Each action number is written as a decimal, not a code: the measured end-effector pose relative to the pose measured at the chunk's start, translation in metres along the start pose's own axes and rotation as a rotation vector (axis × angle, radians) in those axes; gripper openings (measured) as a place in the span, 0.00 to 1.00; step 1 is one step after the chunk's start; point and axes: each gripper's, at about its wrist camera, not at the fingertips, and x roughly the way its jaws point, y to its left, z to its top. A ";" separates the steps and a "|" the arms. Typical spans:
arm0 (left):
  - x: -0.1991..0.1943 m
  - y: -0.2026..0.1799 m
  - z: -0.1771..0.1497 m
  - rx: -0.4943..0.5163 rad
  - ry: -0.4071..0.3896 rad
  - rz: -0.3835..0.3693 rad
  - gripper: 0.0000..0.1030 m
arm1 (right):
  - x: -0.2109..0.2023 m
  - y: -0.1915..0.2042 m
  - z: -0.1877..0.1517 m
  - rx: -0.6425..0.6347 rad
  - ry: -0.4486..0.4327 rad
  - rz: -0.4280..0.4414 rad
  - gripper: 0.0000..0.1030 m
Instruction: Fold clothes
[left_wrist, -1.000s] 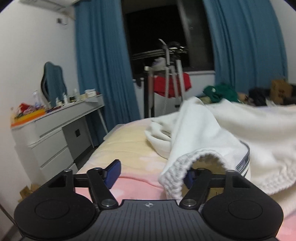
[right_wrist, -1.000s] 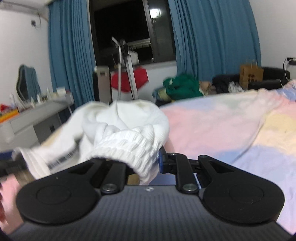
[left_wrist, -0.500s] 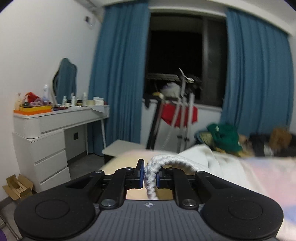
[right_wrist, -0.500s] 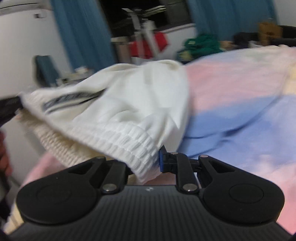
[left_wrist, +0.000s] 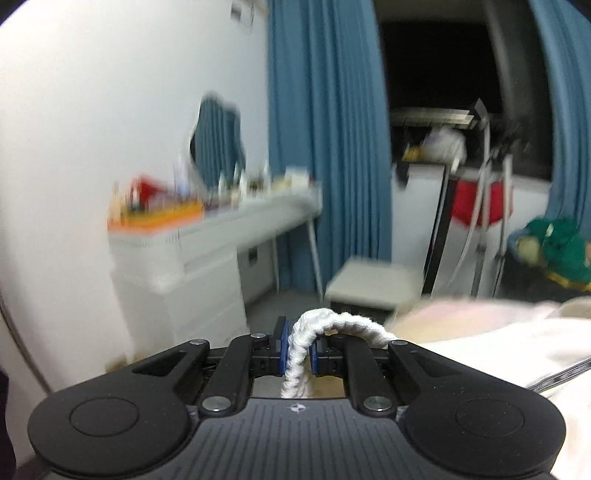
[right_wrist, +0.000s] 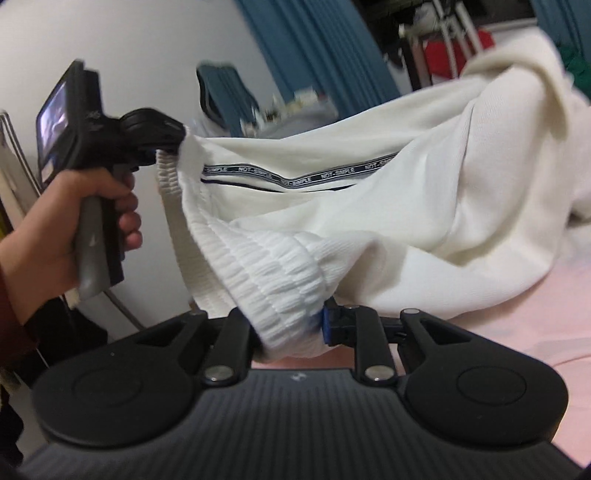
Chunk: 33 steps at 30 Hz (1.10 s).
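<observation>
spreading step: left hand-held gripper (left_wrist: 297, 349) pinches the white garment's ribbed hem (right_wrist: 280, 273); right hand-held gripper (right_wrist: 291, 328), jaws opening, holds hem bunch; next, lay it flat on the bed (right_wrist: 535, 332)

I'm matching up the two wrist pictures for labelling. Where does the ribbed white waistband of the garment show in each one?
Left wrist view: the ribbed waistband sits low at centre, a thin looped edge pinched in the left claw.
Right wrist view: it runs from the left claw at upper left down to the right claw at lower centre, whose jaws are opening around it.
Shared landmark: the blue curtain.
</observation>
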 end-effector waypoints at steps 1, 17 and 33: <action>0.007 0.004 -0.007 -0.007 0.013 -0.006 0.12 | 0.003 0.001 -0.002 -0.013 0.013 0.009 0.24; -0.068 0.073 -0.068 -0.117 0.078 -0.091 0.94 | -0.044 0.021 -0.015 -0.129 0.041 0.165 0.90; -0.271 -0.125 -0.075 -0.009 -0.052 -0.506 0.94 | -0.226 -0.082 0.063 -0.269 -0.253 -0.219 0.90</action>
